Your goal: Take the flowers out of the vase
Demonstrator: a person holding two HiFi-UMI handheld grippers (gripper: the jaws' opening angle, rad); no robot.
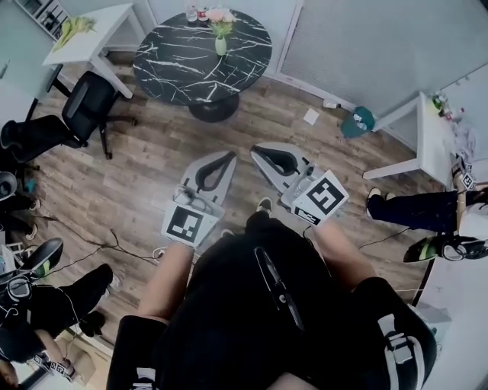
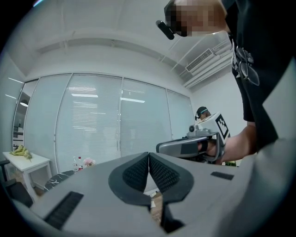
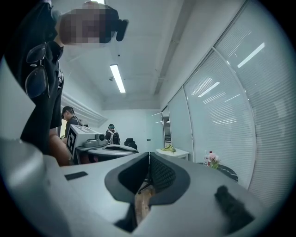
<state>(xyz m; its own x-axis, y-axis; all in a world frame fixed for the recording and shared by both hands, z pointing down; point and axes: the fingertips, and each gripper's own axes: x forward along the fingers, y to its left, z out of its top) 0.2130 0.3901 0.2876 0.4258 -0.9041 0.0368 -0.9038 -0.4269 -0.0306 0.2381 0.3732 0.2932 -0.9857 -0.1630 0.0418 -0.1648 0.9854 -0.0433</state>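
1. Two grippers are in view, the left gripper (image 1: 230, 155) and the right gripper (image 1: 255, 148). Each is clenched, pads together, with nothing between them.
2. One pale green vase (image 1: 220, 46) stands upright on the one round black marble table (image 1: 175, 68), well apart from both grippers.
3. One bunch of pink flowers (image 1: 221, 17) sits in the vase.
4. One white table (image 1: 99, 23) beside the round one carries one yellow-green bundle (image 1: 76, 27).
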